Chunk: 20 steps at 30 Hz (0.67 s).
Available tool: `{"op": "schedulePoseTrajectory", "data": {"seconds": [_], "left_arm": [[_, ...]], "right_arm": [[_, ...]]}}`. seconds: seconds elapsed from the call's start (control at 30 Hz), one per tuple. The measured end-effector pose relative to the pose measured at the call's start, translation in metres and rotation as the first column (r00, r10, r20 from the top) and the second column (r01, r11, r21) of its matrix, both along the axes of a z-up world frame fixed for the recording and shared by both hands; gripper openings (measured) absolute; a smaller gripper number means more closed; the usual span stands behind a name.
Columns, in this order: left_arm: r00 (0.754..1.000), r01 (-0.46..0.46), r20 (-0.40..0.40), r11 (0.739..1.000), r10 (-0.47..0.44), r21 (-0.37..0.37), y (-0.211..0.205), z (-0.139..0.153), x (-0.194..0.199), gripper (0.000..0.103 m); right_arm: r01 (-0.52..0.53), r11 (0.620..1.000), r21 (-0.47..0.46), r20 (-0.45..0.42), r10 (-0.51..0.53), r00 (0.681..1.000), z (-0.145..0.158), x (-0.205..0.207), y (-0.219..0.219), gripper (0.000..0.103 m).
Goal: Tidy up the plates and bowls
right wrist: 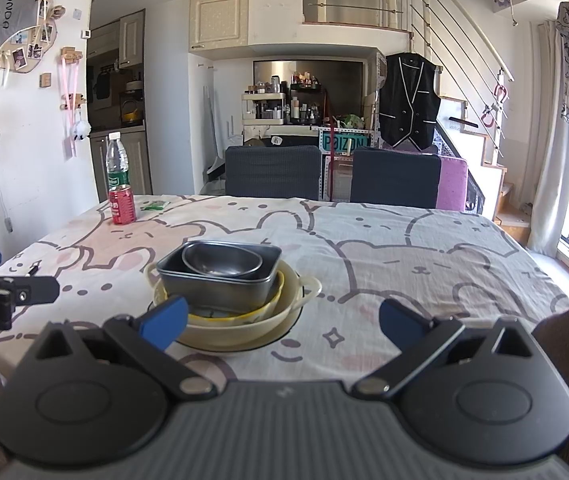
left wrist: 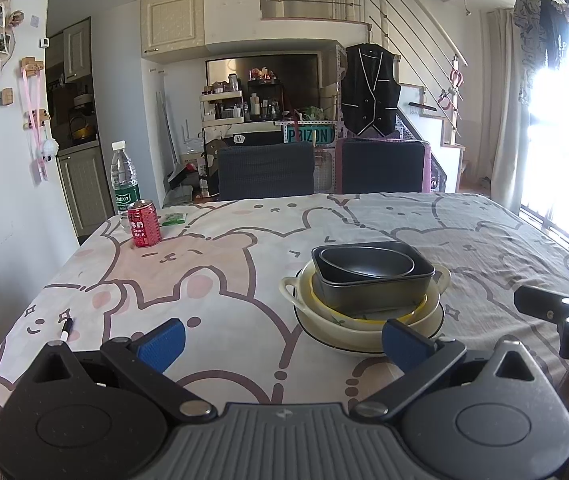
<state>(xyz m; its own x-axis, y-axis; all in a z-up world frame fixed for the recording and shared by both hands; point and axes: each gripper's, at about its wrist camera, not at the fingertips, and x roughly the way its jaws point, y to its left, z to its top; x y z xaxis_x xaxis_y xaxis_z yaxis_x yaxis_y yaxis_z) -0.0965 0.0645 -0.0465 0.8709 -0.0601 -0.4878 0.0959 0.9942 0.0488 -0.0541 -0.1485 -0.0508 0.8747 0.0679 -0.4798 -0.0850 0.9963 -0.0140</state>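
- So, both tongs hang above the near edge of the bench [left wrist: 244, 224], each released with its blue pads spread wide and nothing between them.
- Left tongs [left wrist: 284, 342] sit just short of the stack of dishes, the right-hand pad [left wrist: 402, 342] overlapping the near rim of the bottom plate in this view; whether it touches is hard to say.
- Right tongs [right wrist: 282, 320] hover to the right of the stack, their left-hand pad [right wrist: 164, 320] in front of the cream bowl's rim.
- Now the stack itself: it stands around the middle of the bench, nearer the near edge than the far one.
- At the bottom lies a cream plate [left wrist: 348, 338] with a dark rim line, and on it a cream two-handled bowl [left wrist: 290, 286].
- Inside that nests a yellow-rimmed bowl [right wrist: 252, 312], then a dark rectangular pan [left wrist: 372, 290], then a dark oval dish [left wrist: 366, 266] on top.
- Over at the far left corner stand a red can [left wrist: 143, 224] and a clear water bottle [left wrist: 124, 180] just behind it, with a small green packet [left wrist: 172, 219] beside them.
- A black and white marker [left wrist: 66, 330] lies near the left edge, well apart from the stack.
- Two dark chairs [left wrist: 266, 170] are drawn up at the far edge.
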Motion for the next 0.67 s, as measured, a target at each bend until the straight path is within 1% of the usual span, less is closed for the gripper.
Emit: {"op": "schedulePoseTrajectory", "data": {"seconds": [0.67], "left_arm": [[1.000,-0.012,0.000,1.000,0.012,0.008,-0.0023,-0.0025,0.0005,0.103]], "right_arm": [[0.001,1.000,0.000,0.000,-0.001,1.000,-0.0004,-0.0003,0.0009,0.103]]}}
